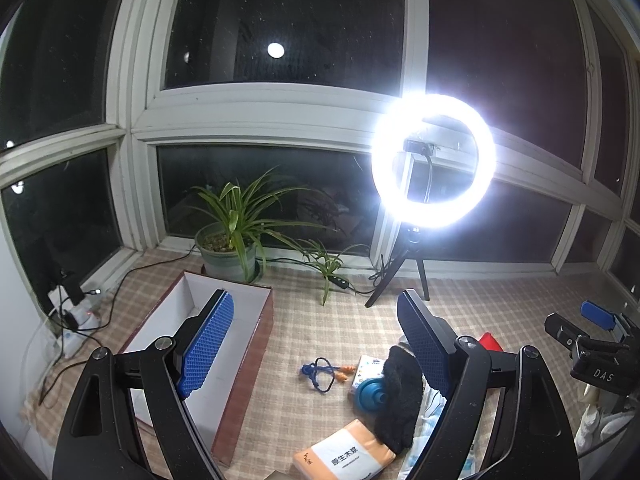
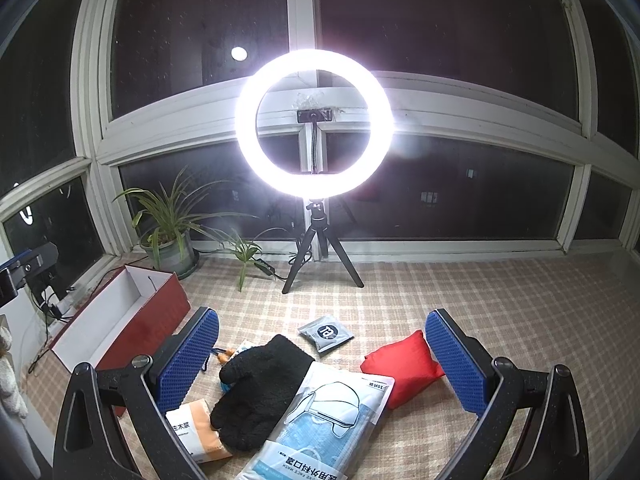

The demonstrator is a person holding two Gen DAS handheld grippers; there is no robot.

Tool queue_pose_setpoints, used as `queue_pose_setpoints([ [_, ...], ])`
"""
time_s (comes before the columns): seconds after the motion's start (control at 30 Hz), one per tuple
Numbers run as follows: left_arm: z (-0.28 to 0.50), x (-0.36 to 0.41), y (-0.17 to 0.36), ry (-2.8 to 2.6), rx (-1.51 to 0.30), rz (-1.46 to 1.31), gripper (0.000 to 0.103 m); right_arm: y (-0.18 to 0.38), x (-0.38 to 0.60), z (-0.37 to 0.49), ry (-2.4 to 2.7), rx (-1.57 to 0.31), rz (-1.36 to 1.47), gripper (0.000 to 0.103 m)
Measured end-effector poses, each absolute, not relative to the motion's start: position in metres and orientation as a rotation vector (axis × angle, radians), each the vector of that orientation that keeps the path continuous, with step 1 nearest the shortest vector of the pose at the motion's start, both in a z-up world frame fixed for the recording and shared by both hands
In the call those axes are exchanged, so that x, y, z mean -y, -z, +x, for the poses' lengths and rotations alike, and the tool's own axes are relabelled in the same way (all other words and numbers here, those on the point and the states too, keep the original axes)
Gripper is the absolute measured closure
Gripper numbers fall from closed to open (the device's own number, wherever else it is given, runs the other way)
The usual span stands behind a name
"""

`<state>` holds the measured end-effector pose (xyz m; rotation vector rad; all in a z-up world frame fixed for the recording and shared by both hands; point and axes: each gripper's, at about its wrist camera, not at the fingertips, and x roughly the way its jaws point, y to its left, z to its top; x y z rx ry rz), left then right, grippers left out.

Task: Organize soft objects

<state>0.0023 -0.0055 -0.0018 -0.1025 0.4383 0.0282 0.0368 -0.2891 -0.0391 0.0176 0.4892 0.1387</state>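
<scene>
Dark window panes ring a checked cloth surface (image 2: 480, 300), where a glowing ring light (image 2: 314, 128) on a tripod and a potted plant (image 1: 230, 240) stand at the back. At the left lies an open red box (image 1: 208, 344), white inside, its long axis running away from the camera. Soft things cluster together: a black glove (image 2: 260, 392) with fingers pointing near-left, overlapping a mask pack (image 2: 332, 416) and an orange tissue pack (image 1: 344, 454); a red pouch (image 2: 404, 372) just beside; a grey sachet (image 2: 326, 334) behind; blue-corded earplugs (image 1: 324, 372) nearby. Left tongs (image 1: 316, 344) and right tongs (image 2: 322, 364) both hover spread wide, holding nothing.
</scene>
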Motion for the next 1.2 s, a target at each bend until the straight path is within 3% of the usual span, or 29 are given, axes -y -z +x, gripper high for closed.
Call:
queue_pose_setpoints([
  [0.77,0.024,0.003,0.03,0.003,-0.538,-0.119,0.019,0.061,0.318,0.048,-0.094,-0.548,0.054,0.001],
  [1.2,0.04,0.019,0.069,0.16,-0.685,-0.16,0.019,0.109,0.353,0.058,-0.08,-0.681,0.124,0.001],
])
